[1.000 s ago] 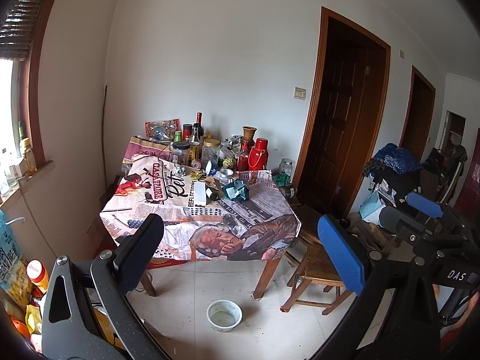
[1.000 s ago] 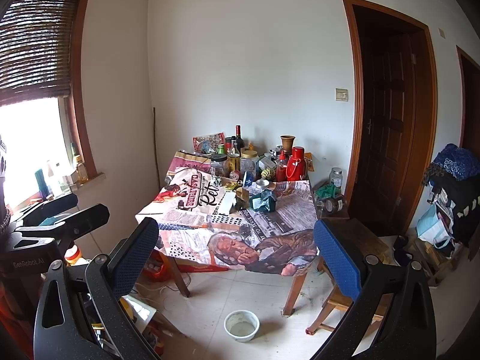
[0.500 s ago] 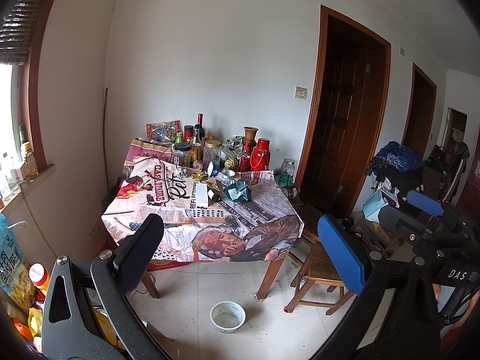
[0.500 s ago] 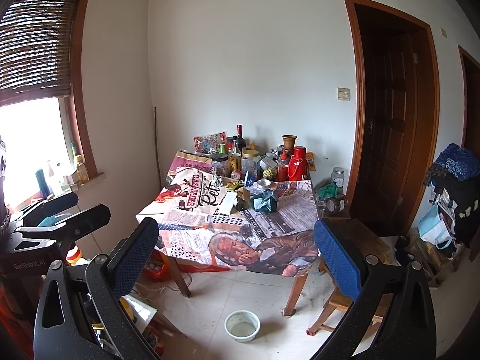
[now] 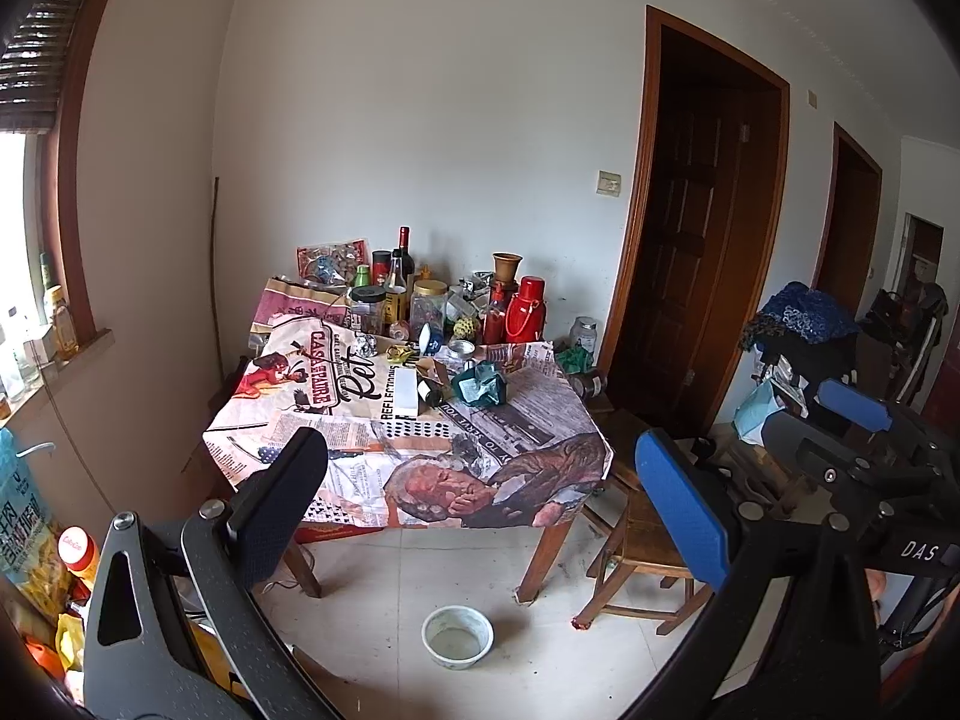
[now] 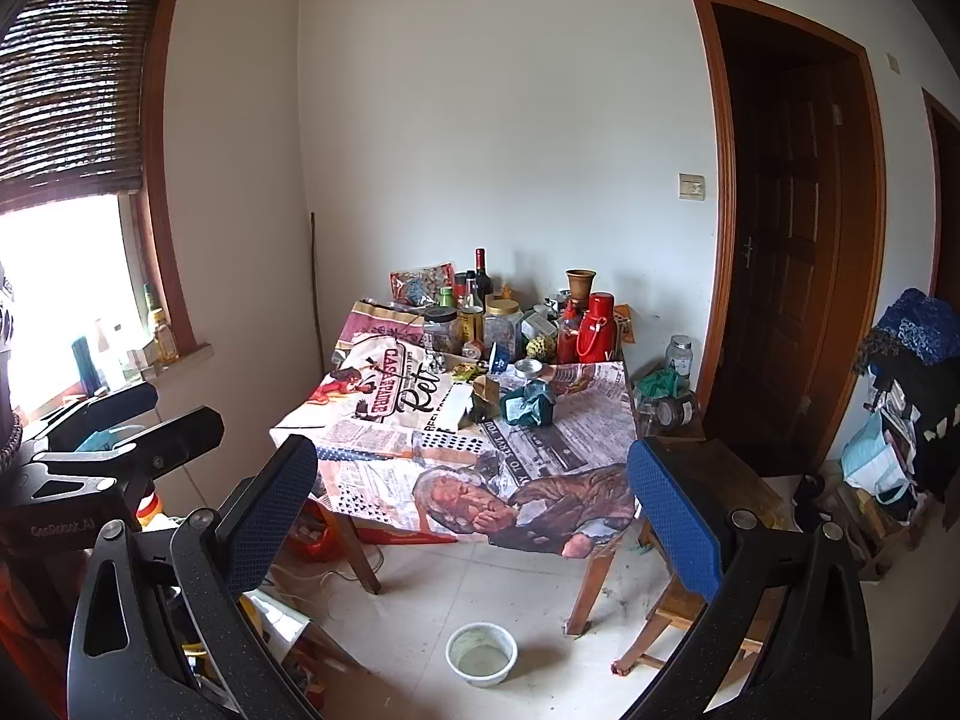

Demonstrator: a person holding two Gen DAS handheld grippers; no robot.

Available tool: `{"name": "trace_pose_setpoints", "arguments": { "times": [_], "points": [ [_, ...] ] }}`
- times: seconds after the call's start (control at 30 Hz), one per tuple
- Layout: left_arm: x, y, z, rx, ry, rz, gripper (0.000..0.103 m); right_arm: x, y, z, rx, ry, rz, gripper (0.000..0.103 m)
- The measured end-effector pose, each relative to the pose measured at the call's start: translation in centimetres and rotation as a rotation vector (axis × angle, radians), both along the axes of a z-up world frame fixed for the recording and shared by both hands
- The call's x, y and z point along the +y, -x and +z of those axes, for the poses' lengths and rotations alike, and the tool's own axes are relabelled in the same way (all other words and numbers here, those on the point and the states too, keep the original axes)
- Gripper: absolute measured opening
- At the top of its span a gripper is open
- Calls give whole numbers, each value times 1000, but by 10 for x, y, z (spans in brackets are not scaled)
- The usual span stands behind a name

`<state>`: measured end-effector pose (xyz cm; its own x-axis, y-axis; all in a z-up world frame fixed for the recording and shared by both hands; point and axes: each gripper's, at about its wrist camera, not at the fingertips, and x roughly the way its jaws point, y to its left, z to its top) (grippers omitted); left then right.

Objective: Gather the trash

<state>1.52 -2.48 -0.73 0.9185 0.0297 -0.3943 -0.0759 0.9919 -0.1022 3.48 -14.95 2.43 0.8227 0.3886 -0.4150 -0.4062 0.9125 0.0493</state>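
Observation:
A table covered with printed newspaper sheets (image 5: pixel 336 420) (image 6: pixel 384 438) stands across the room. On it lie a crumpled green wrapper (image 5: pixel 480 385) (image 6: pixel 528 405), a white box (image 5: pixel 405 393) (image 6: pixel 451 409) and small scraps. My left gripper (image 5: pixel 480 480) is open and empty, well short of the table. My right gripper (image 6: pixel 471 486) is also open and empty, at about the same distance. Each gripper shows at the edge of the other's view: the right gripper (image 5: pixel 852 420) and the left gripper (image 6: pixel 120 420).
Bottles, jars and a red thermos (image 5: pixel 528 318) (image 6: pixel 597 330) crowd the table's back. A white bowl (image 5: pixel 457 637) (image 6: pixel 482 654) sits on the tiled floor. A wooden chair (image 5: pixel 642 546) stands right of the table. Bags and clutter (image 5: pixel 36 534) lie at left, dark doors at right.
Both views have edged slightly closer to the table. Both grippers stay open and empty.

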Motion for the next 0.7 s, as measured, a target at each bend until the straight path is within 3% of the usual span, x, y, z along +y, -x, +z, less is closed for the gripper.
{"name": "trace_pose_setpoints", "arguments": {
  "times": [0.33, 0.43, 0.7],
  "points": [
    [-24, -24, 2, -4, -2, 31, 103, -18, -30, -4, 1, 1, 20, 103],
    [-28, -36, 3, 0, 32, 36, 103, -23, -43, -8, 20, 1, 19, 103],
    [-23, -91, 2, 38, 25, 92, 103, -27, -86, -15, 45, 13, -3, 103]
  ]
}}
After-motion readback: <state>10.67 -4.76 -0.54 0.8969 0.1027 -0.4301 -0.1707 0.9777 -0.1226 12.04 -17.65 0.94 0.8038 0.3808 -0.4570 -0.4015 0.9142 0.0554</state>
